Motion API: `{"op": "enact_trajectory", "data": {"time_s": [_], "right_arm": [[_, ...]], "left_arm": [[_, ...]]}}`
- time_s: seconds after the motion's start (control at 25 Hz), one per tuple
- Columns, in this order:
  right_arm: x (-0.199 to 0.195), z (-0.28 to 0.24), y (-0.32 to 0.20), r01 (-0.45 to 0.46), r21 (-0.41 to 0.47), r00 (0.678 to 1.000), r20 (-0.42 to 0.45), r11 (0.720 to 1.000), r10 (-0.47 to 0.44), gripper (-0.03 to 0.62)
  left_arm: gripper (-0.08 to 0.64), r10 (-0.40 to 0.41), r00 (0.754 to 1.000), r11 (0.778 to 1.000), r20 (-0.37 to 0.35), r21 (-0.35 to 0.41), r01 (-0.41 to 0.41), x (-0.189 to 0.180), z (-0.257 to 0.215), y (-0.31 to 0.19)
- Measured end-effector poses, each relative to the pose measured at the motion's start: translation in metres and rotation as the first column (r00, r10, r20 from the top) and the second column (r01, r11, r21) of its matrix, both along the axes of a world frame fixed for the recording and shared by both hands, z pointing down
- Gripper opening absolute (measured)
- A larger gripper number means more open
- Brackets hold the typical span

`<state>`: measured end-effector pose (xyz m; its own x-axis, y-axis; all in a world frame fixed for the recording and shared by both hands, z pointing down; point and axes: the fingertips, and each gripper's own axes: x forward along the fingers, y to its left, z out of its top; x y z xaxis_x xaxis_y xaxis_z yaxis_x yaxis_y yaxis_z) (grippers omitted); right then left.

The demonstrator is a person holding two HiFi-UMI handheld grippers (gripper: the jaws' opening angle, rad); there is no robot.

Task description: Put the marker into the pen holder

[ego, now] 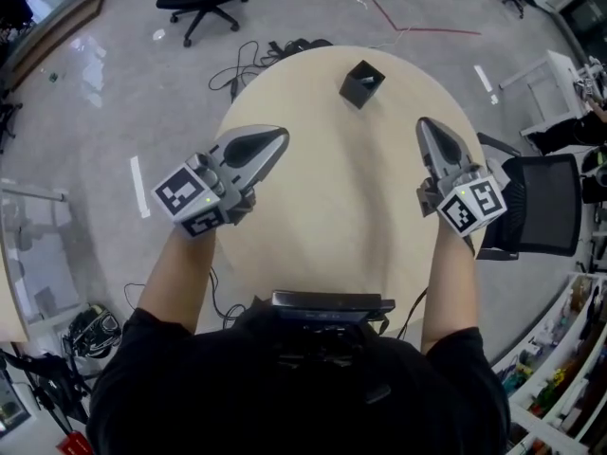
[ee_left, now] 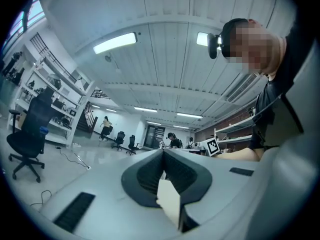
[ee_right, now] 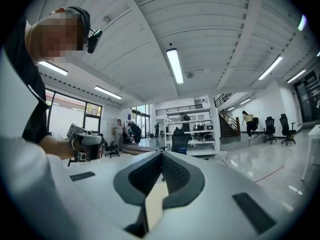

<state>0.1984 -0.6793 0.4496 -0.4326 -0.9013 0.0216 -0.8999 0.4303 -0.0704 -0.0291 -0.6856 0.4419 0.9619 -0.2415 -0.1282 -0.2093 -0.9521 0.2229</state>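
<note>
Beige round table (ego: 332,216), bearing one black pen holder (ego: 361,82) near its far edge. Left gripper (ego: 281,137): jaws pressed together, nothing between them, held over the table's left part. Right gripper (ego: 425,124): jaws likewise pressed together and empty, over the right part. Both are well apart from the pen holder.

I wear a black short-sleeved shirt (ego: 285,396). My 2 tools, the left gripper (ego: 280,140) and the right gripper (ego: 424,124), have pale grey shells tapering to a point, with dark grey ribbed pads (ee_left: 147,176) inside. Each carries a white cube (ego: 190,197) with black square markers and 1 small green dot.
</note>
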Motion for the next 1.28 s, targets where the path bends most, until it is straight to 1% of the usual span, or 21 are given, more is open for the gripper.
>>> {"op": "enact_trajectory", "data": {"time_s": [0.12, 0.24, 0.4, 0.56, 0.68, 0.8, 0.92, 1.04, 1.16, 1.28], "right_arm": [[-0.015, -0.003, 0.032, -0.006, -0.02, 1.0, 0.002, 1.0, 0.006, 0.005], [-0.023, -0.01, 0.067, -0.031, -0.033, 0.999, 0.014, 0.999, 0.032, 0.005], [-0.024, -0.025, 0.106, -0.064, -0.028, 0.996, 0.056, 0.998, 0.066, 0.005], [-0.019, -0.039, 0.143, -0.049, -0.003, 0.997, 0.056, 0.999, 0.049, 0.005], [-0.008, -0.05, 0.175, -0.017, 0.023, 0.998, 0.054, 1.0, 0.016, 0.005], [0.004, -0.056, 0.206, 0.027, 0.037, 0.996, 0.081, 0.999, -0.03, 0.005], [0.016, -0.06, 0.237, 0.09, 0.031, 0.989, 0.118, 0.995, -0.093, 0.005], [0.031, -0.058, 0.269, 0.142, 0.024, 0.981, 0.127, 0.99, -0.144, 0.005], [0.043, -0.057, 0.297, 0.172, 0.027, 0.978, 0.116, 0.985, -0.174, 0.005], [0.051, -0.063, 0.313, 0.18, 0.037, 0.977, 0.111, 0.983, -0.183, 0.005]], "left_arm": [[-0.003, 0.028, 1.0, 1.0, 0.013, 0.012, -0.028, -0.017, -0.009, 0.016], [-0.003, 0.066, 0.998, 0.997, 0.019, 0.032, -0.066, -0.033, -0.018, 0.036], [-0.003, 0.103, 0.994, 0.993, 0.021, 0.046, -0.104, -0.047, -0.032, 0.07], [-0.003, 0.105, 0.994, 0.993, 0.039, 0.053, -0.107, -0.048, -0.035, 0.113], [-0.003, 0.081, 0.996, 0.996, 0.033, 0.044, -0.083, -0.04, -0.042, 0.15], [-0.003, 0.043, 0.999, 0.999, 0.021, 0.027, -0.044, -0.029, -0.043, 0.187], [-0.003, 0.02, 0.999, 0.998, -0.04, -0.051, -0.022, -0.014, -0.042, 0.226], [-0.003, -0.011, 0.998, 0.995, -0.056, -0.098, 0.005, 0.007, -0.034, 0.259], [-0.003, -0.022, 0.999, 0.994, -0.047, -0.113, 0.017, 0.025, -0.028, 0.284], [-0.003, -0.011, 0.998, 0.996, -0.056, -0.089, 0.006, 0.037, -0.036, 0.296]]}}
